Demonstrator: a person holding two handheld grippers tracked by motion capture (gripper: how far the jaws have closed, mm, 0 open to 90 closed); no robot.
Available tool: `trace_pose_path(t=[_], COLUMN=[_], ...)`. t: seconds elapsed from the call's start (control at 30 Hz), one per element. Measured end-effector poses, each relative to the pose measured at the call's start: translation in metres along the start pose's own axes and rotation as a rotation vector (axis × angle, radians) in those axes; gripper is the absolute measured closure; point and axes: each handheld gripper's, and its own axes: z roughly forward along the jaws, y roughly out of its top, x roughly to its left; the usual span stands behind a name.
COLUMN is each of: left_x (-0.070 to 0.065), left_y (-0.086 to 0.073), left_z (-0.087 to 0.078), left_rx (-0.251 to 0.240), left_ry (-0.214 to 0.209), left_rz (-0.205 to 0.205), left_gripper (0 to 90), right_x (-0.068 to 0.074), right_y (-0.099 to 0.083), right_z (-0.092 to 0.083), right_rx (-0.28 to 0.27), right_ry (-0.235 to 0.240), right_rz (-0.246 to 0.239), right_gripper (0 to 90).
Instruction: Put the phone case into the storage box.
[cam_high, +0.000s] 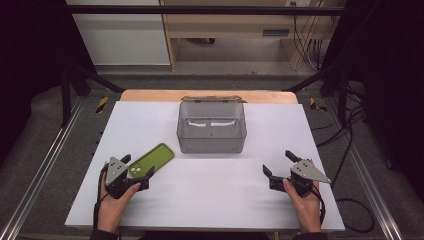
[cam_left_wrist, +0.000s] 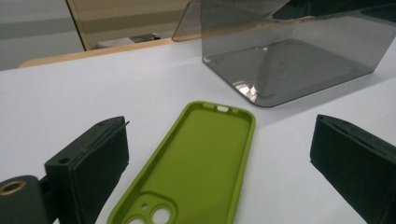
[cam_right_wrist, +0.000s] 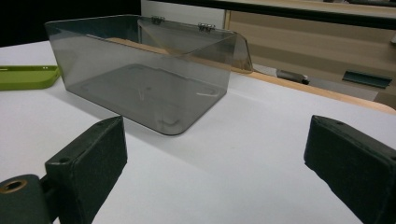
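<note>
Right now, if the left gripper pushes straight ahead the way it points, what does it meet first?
The green phone case: it lies flat, inside up, between the open jaws of the left gripper, untouched. Beyond it stands the smoky clear box, probably slightly off that line, though depth is hard to judge.

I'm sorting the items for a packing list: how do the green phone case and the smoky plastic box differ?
The phone case is opaque lime green; the box is see-through grey. The phone case is flat and shallow, inside facing up; the box is tall-walled with its hinged lid open. The phone case lies between the left gripper's open fingers; the box stands farther back. Both rest on the white table.
</note>
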Motion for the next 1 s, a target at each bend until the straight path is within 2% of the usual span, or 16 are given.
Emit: trace_pose_path(t=[0.1, 0.13, 0.17, 0.23, 0.33, 0.43, 0.5, 0.63, 0.7, 0.9, 1.0], left_x=[-0.001, 0.000, 0.001, 0.002, -0.001, -0.003, -0.003, 0.002, 0.005, 0.009, 0.009], left_y=[0.004, 0.005, 0.006, 0.010, 0.014, 0.011, 0.010, 0.010, 0.009, 0.007, 0.006], left_z=[0.007, 0.011, 0.013, 0.022, 0.030, 0.028, 0.025, 0.017, 0.015, 0.013, 0.012], left_rx=[0.021, 0.036, 0.043, 0.071, 0.105, 0.111, 0.119, 0.111, 0.115, 0.158, 0.203], left_ry=[-0.006, -0.004, -0.003, -0.030, -0.034, -0.019, -0.009, 0.004, 0.008, 0.000, -0.014], left_rz=[0.041, 0.069, 0.065, 0.034, 0.064, 0.047, 0.051, 0.002, -0.002, -0.019, -0.027], left_gripper=[4.9, 4.9, 5.3, 5.7, 7.1, 12.1, 15.7, 32.1, 43.4, 72.0, 82.7], right_x=[-0.001, -0.001, -0.001, 0.000, 0.000, 0.000, 0.000, 0.000, 0.000, 0.001, 0.000], right_y=[-0.001, -0.001, -0.001, -0.002, -0.002, -0.003, -0.003, -0.003, -0.003, -0.003, -0.003], right_z=[0.000, 0.000, 0.000, -0.001, -0.002, -0.003, -0.003, -0.003, -0.003, -0.003, -0.003], right_rx=[0.006, 0.007, 0.006, 0.008, 0.010, 0.006, 0.005, 0.008, 0.006, 0.013, 0.013], right_ry=[-0.002, -0.002, -0.002, -0.004, -0.009, -0.015, -0.018, -0.020, -0.019, -0.024, -0.024], right_rz=[0.006, 0.010, 0.013, 0.012, 0.013, 0.011, 0.013, 0.014, 0.012, 0.006, 0.006], right_gripper=[6.0, 6.0, 6.0, 5.9, 5.9, 5.9, 5.9, 5.9, 6.0, 6.1, 6.1])
